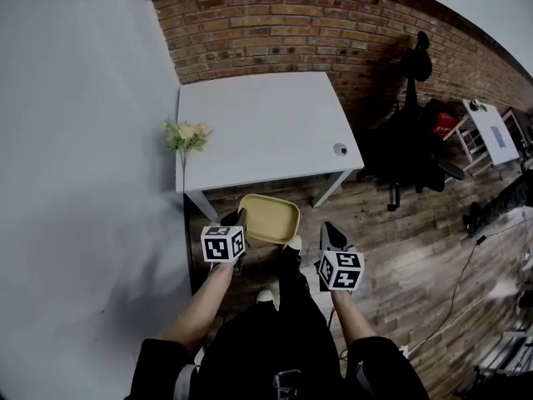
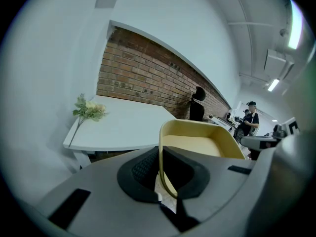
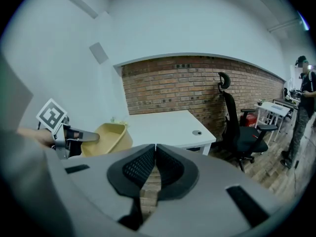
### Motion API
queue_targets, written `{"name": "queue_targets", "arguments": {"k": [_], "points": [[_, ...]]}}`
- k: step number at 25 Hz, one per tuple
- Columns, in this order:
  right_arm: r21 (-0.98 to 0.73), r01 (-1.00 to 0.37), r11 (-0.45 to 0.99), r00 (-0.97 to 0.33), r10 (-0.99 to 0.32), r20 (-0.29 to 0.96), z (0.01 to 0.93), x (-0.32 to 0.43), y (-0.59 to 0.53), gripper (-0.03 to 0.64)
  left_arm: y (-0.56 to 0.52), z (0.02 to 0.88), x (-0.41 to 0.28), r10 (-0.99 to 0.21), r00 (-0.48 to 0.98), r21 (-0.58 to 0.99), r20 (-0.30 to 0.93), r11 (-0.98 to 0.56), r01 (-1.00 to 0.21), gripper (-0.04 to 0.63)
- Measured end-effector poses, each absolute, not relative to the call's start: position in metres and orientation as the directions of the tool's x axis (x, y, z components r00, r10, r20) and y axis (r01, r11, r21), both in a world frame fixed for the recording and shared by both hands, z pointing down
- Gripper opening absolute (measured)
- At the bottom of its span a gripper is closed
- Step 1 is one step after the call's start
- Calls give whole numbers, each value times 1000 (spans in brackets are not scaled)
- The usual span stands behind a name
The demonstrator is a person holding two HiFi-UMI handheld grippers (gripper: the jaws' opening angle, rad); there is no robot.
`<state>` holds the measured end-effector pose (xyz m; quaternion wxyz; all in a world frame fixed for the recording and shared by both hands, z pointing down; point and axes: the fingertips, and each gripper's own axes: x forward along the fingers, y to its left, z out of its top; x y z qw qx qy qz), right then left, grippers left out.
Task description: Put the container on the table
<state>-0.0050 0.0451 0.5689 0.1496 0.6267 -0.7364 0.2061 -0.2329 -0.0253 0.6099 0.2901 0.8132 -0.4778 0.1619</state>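
A yellow plastic container (image 1: 269, 219) hangs in the air just short of the white table (image 1: 262, 127), over the wood floor. My left gripper (image 1: 236, 223) is shut on the container's near left rim; in the left gripper view the thin rim (image 2: 161, 169) runs between the dark pads. From the right gripper view the container (image 3: 107, 137) shows at left, held by the left gripper (image 3: 76, 136). My right gripper (image 1: 333, 234) is to the right of the container, apart from it, shut on nothing, its pads (image 3: 170, 169) meeting at the tips.
A sprig of pale flowers (image 1: 186, 136) lies on the table's left edge, and a small round disc (image 1: 340, 149) sits near its front right corner. A black office chair (image 1: 408, 136) stands right of the table. A brick wall (image 1: 316, 23) runs behind. A person (image 2: 249, 118) stands far right.
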Motion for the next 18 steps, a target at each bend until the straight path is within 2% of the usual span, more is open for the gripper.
{"name": "queue_targets", "arguments": {"k": [18], "points": [[-151,-974,170,-221,-858,463,576,25,-70,26,-125,611,-207,-692,446,276,568,-350,-895,23]]}}
